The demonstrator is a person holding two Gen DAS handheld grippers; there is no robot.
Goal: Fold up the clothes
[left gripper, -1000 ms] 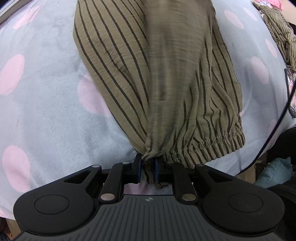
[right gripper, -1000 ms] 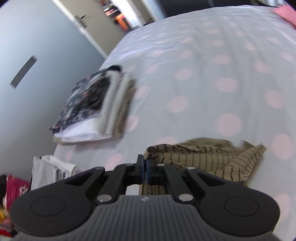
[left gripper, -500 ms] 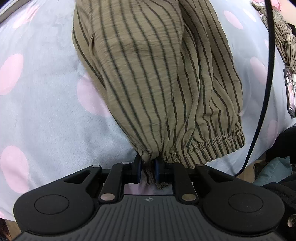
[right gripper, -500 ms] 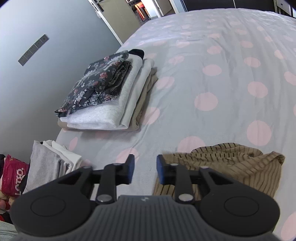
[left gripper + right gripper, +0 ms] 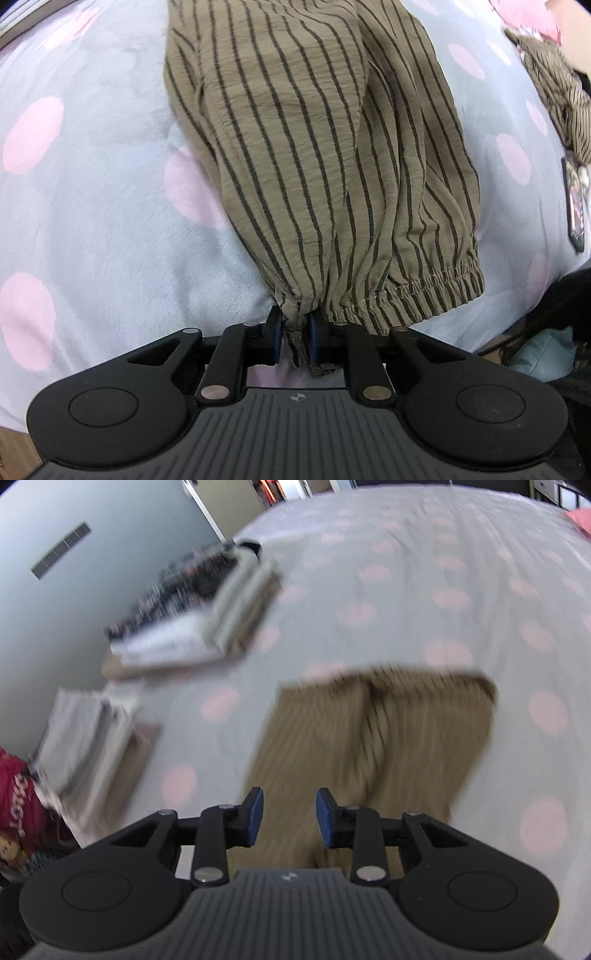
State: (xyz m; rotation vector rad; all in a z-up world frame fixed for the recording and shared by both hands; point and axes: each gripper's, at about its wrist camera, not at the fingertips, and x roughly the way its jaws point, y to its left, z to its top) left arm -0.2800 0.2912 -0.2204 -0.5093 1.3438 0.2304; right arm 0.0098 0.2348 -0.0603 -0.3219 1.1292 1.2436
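1. Left gripper (image 5: 294,332): clenched on a bunched corner of the olive striped garment (image 5: 314,147), right at the elastic cuff (image 5: 406,291); a scrap of cloth hanging below the blue pads (image 5: 274,334).
2. Olive striped garment: spread on the polka-dot bedspread (image 5: 92,221), reaching away from the left gripper toward the top of the left wrist view; dark thin stripes running lengthwise, gathered hem stitched along the near right edge.
3. Same garment in the right wrist view (image 5: 369,738): folded into a blurred tan block lying just ahead of the right gripper (image 5: 289,818), with a crease down its middle.
4. Right gripper: released, jaws parted, blue pads (image 5: 255,816) well apart, nothing between them; poised over the near end of the garment, contact impossible to judge through the blur.
5. Folded stack (image 5: 192,613) beyond the garment and to its left: dark floral piece on top, pale pieces beneath, heavily smeared.
6. Second folded pile (image 5: 85,734), grey and white, left of the garment near the bed's edge.
7. Red bag (image 5: 16,805) left of that pile, white lettering on it, too blurred and cropped to read.
8. Another striped olive piece (image 5: 557,88) crumpled to the right of the garment in the left wrist view; small dark rectangular object (image 5: 574,206) just below it, any print unreadable.
9. Tiny emblem on each gripper body, no legible brand name.
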